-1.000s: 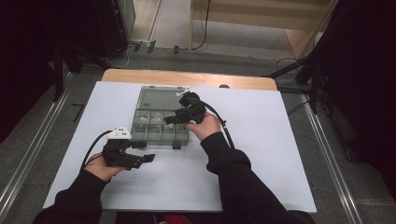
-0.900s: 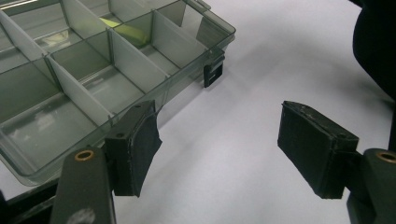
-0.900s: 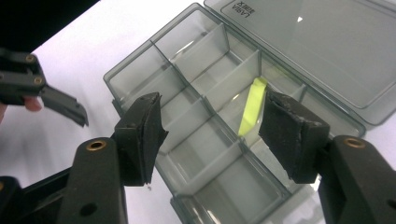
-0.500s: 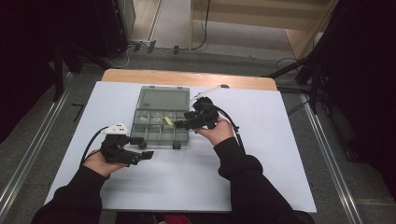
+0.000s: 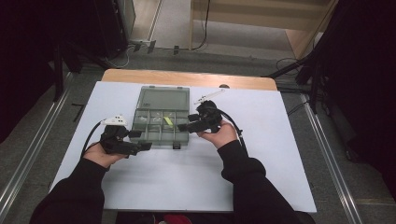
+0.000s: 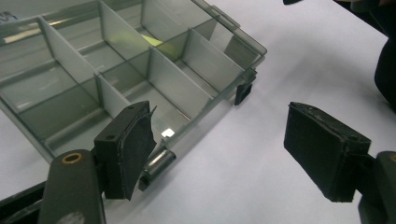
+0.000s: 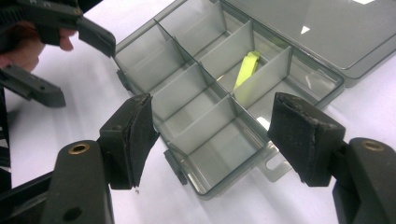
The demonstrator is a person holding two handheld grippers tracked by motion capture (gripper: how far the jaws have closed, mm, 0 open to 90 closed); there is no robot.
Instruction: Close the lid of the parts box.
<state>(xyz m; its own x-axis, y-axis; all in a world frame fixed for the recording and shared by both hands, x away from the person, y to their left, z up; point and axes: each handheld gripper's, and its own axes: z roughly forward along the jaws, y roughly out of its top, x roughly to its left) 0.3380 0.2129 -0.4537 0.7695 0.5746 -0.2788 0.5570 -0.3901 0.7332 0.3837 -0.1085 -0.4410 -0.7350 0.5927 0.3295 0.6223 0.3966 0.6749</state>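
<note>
Fingers: both pairs spread wide, empty | organizer box (image 5: 159, 123) lid open | white table (image 5: 261, 172) | grey floor (image 5: 42, 135)

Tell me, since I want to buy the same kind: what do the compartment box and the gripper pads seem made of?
The compartment box looks like smoky translucent plastic, glossy: the table shows through its walls. The left gripper pads look like matte black foam or rubber, frayed at the edges.

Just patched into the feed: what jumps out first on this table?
The open grey compartment box at the middle of the white table, with a yellow-green piece in one compartment. The left gripper and right gripper flank its near corners, jaws apart, holding nothing.
</note>
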